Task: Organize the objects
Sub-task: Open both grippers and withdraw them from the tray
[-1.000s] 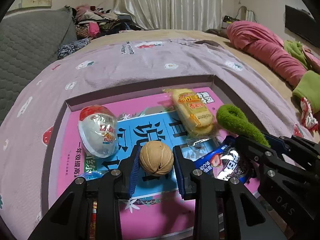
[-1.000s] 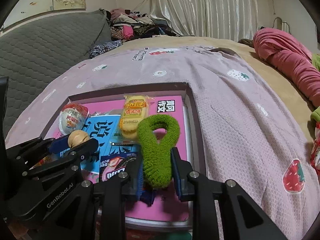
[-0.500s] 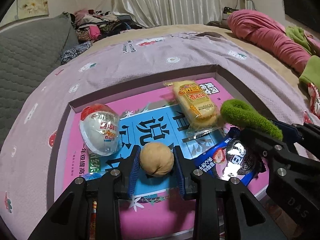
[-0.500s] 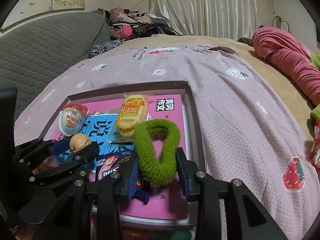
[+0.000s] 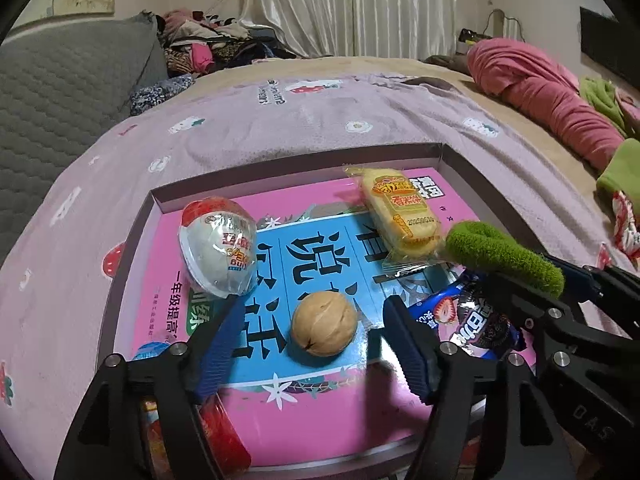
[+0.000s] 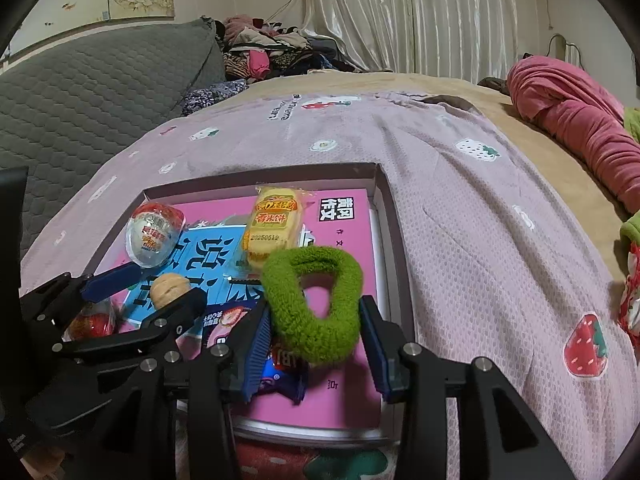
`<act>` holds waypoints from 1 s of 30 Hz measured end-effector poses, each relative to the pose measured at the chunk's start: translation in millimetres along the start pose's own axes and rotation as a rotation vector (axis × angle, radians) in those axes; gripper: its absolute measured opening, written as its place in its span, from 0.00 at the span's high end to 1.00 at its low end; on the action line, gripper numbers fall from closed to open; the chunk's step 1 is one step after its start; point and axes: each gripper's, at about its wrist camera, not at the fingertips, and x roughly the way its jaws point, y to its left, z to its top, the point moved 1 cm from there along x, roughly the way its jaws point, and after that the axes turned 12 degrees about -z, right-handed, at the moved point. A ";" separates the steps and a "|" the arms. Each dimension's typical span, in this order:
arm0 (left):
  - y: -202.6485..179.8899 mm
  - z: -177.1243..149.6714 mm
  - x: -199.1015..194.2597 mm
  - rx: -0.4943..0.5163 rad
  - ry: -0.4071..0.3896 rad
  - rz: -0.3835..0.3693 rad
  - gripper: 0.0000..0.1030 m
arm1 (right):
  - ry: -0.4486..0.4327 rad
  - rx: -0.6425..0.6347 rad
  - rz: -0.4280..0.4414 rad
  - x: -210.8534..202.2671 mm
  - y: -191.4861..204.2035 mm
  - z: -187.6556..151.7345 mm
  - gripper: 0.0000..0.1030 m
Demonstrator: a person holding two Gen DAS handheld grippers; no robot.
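Note:
A shallow box [image 5: 136, 236] lined with a pink and blue book lies on the bed. A walnut [image 5: 323, 329] rests on the book, free between the spread fingers of my open left gripper [image 5: 312, 344]. It also shows in the right wrist view [image 6: 168, 289]. A green fuzzy hair tie [image 6: 312, 304] sits between the wide jaws of my open right gripper [image 6: 316, 344], over a blue cookie packet [image 5: 476, 324]. A wrapped egg-shaped snack [image 5: 218, 250] and a yellow rice-cake packet [image 5: 396, 212] lie further back in the box.
A red-capped item [image 5: 220, 436] lies under my left gripper at the box's near left corner. The box sits on a lilac strawberry-print blanket [image 6: 480, 208]. A pink bundle [image 6: 572, 128] lies at the right, a grey quilted headboard [image 6: 80, 92] at the left.
My left gripper has opened and let go of the walnut, which now rests on the book. My right gripper has opened around the green hair tie.

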 end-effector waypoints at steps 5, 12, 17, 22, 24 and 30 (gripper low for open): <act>1.2 -1.3 -6.6 -0.004 -0.015 0.005 0.23 | -0.002 0.010 -0.001 -3.5 -2.2 0.1 0.53; 0.9 -1.5 -19.4 -0.003 -0.021 0.034 0.21 | -0.012 0.005 0.000 -15.9 -0.5 2.1 0.48; 3.3 3.1 -34.8 -0.002 -0.039 0.055 0.18 | -0.023 0.011 -0.007 -29.5 -2.7 4.5 0.40; 10.0 5.6 -56.7 -0.033 -0.057 0.049 0.18 | -0.025 0.011 -0.006 -44.0 -3.9 7.2 0.37; 12.5 6.0 -66.0 -0.038 -0.058 0.051 0.18 | -0.028 0.008 -0.008 -51.4 -3.2 8.2 0.35; 23.8 9.4 -96.1 -0.081 -0.076 0.045 0.17 | -0.042 -0.001 -0.018 -74.5 0.5 12.7 0.26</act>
